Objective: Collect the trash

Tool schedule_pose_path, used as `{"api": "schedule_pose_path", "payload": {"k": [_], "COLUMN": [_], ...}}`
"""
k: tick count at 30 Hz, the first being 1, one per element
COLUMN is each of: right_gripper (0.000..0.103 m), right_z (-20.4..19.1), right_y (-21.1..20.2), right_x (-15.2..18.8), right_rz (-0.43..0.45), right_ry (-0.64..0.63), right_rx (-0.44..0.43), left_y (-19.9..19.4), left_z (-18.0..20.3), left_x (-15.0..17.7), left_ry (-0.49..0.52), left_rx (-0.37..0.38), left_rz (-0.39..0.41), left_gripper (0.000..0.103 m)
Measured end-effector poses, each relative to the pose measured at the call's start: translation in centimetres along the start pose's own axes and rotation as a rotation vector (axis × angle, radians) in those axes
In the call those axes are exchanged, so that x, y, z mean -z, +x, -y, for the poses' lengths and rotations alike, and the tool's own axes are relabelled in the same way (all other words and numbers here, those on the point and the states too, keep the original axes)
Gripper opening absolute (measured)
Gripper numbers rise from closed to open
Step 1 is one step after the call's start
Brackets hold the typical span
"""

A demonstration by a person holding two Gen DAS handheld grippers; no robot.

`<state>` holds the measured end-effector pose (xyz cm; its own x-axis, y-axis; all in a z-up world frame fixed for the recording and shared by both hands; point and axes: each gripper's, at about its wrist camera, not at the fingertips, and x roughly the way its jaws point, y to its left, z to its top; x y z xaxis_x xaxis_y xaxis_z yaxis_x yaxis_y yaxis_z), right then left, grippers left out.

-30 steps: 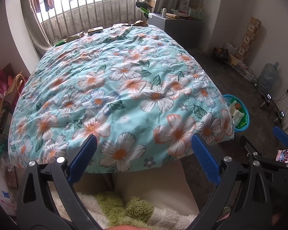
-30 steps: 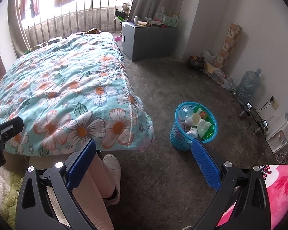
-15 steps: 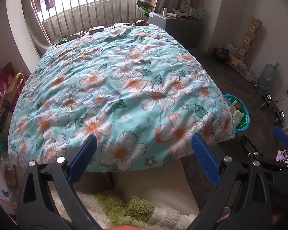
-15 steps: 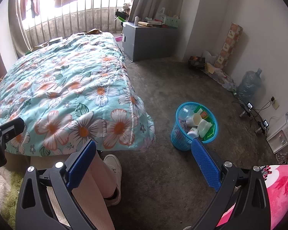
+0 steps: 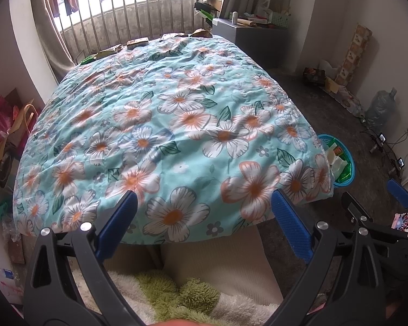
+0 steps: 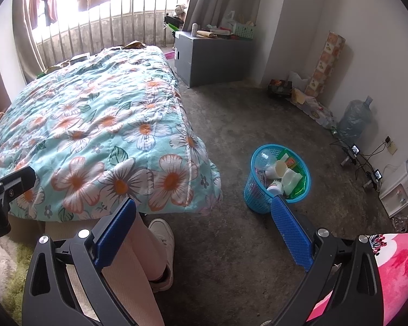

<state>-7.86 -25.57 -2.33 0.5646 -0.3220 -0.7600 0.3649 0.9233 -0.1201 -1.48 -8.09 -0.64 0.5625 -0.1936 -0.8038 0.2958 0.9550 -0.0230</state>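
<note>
both grippers held open and empty over the foot of the bed; trash is seen in the basket on the floor.

left gripper (image 5: 202, 203) is held with its blue fingers (image 5: 119, 221) spread wide, nothing between them, aimed over the foot edge of the floral quilt (image 5: 160, 125). right gripper (image 6: 202, 212) is likewise spread and empty, pointed at the bare floor (image 6: 231, 125) just off the bed's foot corner. the blue basket (image 6: 254, 190) is stood on the floor near that corner, apart from the quilt, and is filled with trash (image 6: 281, 174) (cups, a clear bottle, green wrapper). a few wrappers (image 5: 137, 42) are seen along the far edge of the bed by the window rail. a white shoe (image 6: 163, 235) is seen on the floor at the bed's foot.
</note>
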Motion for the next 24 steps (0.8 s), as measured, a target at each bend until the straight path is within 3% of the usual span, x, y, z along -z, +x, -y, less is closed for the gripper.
{"api": "schedule_pose_path", "payload": {"k": [24], "right_gripper": [0.097], "right_z": [-0.10], "right_y": [0.18], "right_x": [0.04], "right_rz": [-0.003], "right_ry": [0.004], "right_rx": [-0.011], "left_y": [-0.03], "left_z": [-0.11], "left_x": [0.07], "left_ry": [0.000], "left_rx": [-0.001], "left_rz": [-0.002], "left_gripper": [0.094]}}
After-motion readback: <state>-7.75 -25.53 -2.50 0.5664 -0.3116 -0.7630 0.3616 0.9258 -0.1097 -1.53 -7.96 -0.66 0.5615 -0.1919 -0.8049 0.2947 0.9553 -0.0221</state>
